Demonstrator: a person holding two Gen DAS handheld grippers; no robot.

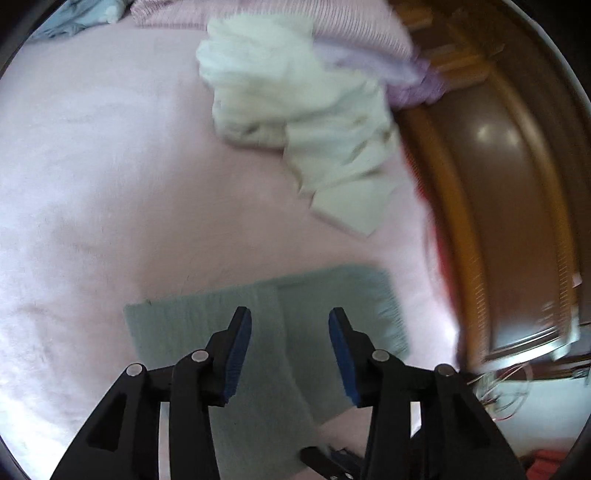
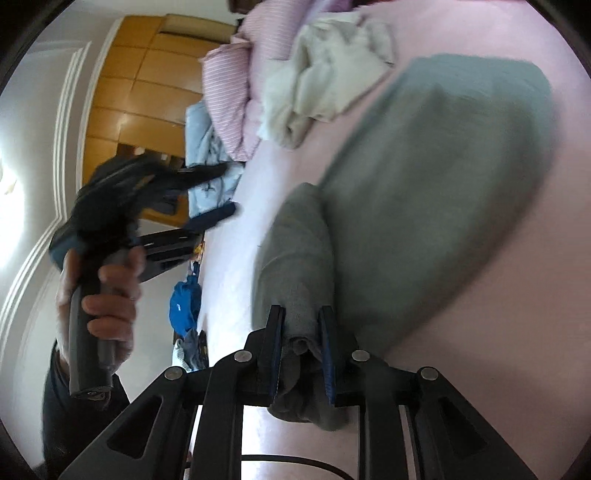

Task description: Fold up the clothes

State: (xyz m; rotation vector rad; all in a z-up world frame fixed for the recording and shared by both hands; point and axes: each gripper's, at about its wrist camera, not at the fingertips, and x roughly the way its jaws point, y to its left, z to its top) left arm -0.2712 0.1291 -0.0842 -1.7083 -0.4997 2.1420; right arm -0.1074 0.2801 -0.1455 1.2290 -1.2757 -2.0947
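My left gripper stood with its jaws spread and nothing between the blue pads; the folded grey-green garment lay flat on the pink bedsheet directly beneath and just ahead of the fingertips, not touched by them. In the right wrist view this same gripper hung above the sheet, off to the left of my right tongs, its handle gripped by my left hand; the picture was blurred there.

My right gripper pinched a bunched strip of the grey-green garment. The pads pressed the cloth from both sides, and a rolled fold ran forward from the jaws. The rest of the garment spread over the sheet ahead and to the right of the tongs, smeared by motion blur.

Well ahead of the left tongs, slightly right, lay a crumpled white garment, loose and unfolded, touching a striped pink pillow behind it. A pale blue cloth sat at the far upper left. To the right of the left tongs, a brown wooden bed frame bordered the sheet.

In the right wrist view, a blue item lay beside the bed's edge, left of the tongs; what it was I could not tell.
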